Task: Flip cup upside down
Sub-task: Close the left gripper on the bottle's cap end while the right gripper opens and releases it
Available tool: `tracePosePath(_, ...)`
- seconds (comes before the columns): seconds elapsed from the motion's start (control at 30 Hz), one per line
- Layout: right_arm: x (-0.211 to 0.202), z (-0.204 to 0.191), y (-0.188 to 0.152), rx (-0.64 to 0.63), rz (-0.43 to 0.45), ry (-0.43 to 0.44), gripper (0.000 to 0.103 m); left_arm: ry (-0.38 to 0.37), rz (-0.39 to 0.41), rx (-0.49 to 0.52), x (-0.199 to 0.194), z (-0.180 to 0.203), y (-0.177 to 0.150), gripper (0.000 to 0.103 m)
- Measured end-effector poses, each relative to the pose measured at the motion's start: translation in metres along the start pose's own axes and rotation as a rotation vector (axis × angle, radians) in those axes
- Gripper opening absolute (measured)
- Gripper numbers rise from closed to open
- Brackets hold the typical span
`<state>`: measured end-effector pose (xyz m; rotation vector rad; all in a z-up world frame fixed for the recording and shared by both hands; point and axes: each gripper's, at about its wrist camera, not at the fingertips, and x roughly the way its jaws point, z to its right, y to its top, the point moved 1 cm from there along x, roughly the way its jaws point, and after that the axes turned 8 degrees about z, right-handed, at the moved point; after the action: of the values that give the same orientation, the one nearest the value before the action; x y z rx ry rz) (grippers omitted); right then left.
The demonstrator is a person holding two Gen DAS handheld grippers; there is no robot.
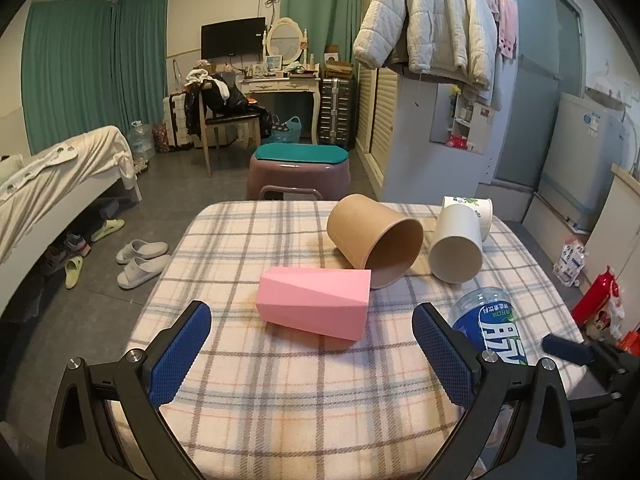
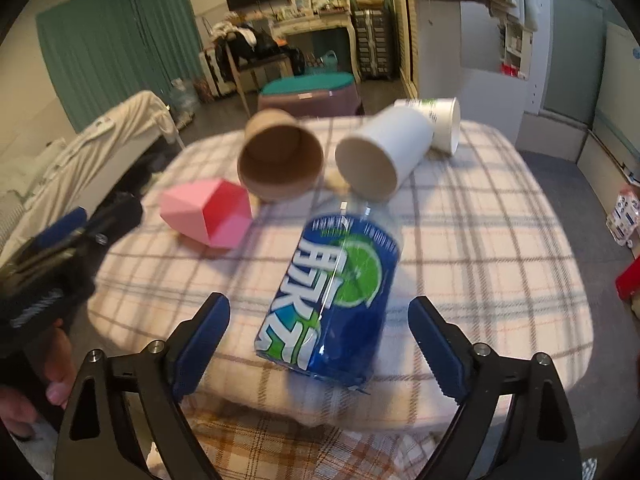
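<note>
A pink faceted cup point(image 1: 314, 306) lies on its side on the plaid table point(image 1: 248, 392), just beyond my open, empty left gripper point(image 1: 312, 352). It also shows in the right wrist view point(image 2: 206, 214). A brown paper cup point(image 1: 374, 240) and a white paper cup point(image 1: 458, 246) lie on their sides behind it, mouths toward me; both show in the right wrist view, brown point(image 2: 280, 158) and white point(image 2: 382, 152). My right gripper point(image 2: 320, 340) is open, its fingers on either side of a lying blue-labelled bottle point(image 2: 336, 300) without touching it.
A second white cup point(image 1: 476, 206) lies at the table's far right edge. A purple stool with a green cushion point(image 1: 300, 170) stands past the far edge. A bed point(image 1: 52, 184) and slippers point(image 1: 140, 258) are at left. Red packages point(image 1: 600, 304) lie on the floor at right.
</note>
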<state>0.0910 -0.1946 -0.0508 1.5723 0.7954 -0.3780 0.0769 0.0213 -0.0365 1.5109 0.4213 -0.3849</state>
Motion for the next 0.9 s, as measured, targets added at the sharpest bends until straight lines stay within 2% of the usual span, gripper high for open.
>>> tracePosePath(0.17,-0.024,0.022,0.013,-0.045,0.055,-0.048,0.091,-0.009,-0.053,0.021,0.003,0.018,0.007,0.103)
tracePosePath(0.33,-0.038,0.053,0.018,-0.158,0.071,-0.163,0.091,-0.085,-0.126,0.083,0.012,0.051,0.016,0.103)
tracePosePath(0.57,-0.044,0.110,0.018,-0.083,0.085,-0.149,0.091,-0.137,-0.198,0.129,0.028,0.097,0.023,0.103)
tracePosePath(0.77,-0.032,0.139,0.021,-0.043,0.089,-0.133,0.091,-0.151,-0.257,0.180,0.047,0.136,0.016,0.103)
tracePosePath(0.9,-0.021,0.152,0.018,-0.019,0.085,-0.122,0.091,-0.157,-0.323,0.202,0.067,0.155,0.008,0.103)
